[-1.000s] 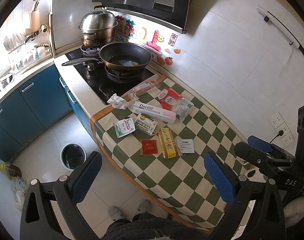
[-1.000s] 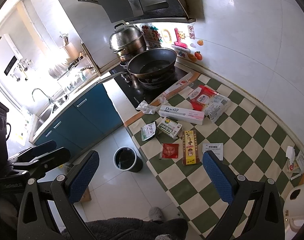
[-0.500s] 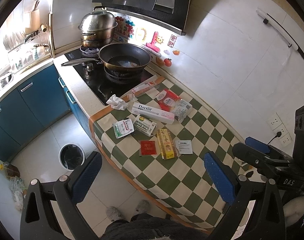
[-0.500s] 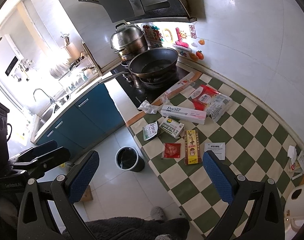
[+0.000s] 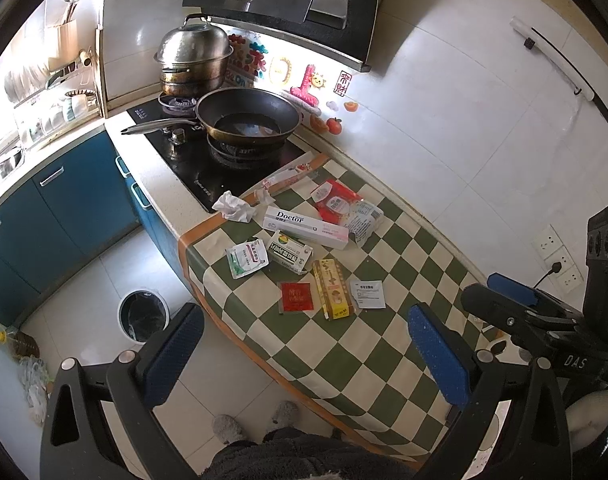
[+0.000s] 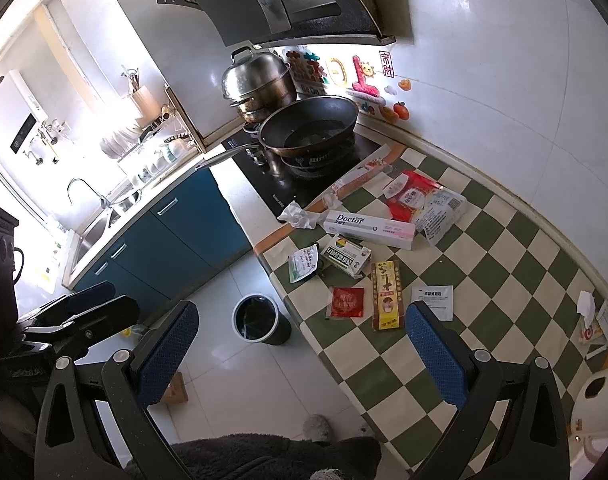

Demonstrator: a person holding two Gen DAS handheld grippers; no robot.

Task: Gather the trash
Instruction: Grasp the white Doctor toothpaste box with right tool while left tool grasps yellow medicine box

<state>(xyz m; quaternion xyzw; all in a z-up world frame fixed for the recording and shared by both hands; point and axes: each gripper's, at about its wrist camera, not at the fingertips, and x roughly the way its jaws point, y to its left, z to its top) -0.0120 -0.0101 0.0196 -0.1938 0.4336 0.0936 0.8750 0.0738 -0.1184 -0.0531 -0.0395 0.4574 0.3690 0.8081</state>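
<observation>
Several pieces of trash lie on the green-checked countertop: a crumpled tissue, a white "Doctor" box, a red sachet, a yellow packet, a small white sachet and a green-white pouch. A round bin with a black liner stands on the floor below the counter edge. My left gripper is open and empty, high above the counter's near edge. My right gripper is open and empty, above the bin and the counter edge.
A wok and a steel steamer pot sit on the hob left of the trash. Blue cabinets line the left side. More wrappers lie at the counter's right end. The person's slippers show on the tiled floor.
Both grippers have drifted slightly back and up, so the counter and trash look a little smaller. Nothing was grasped or moved.
</observation>
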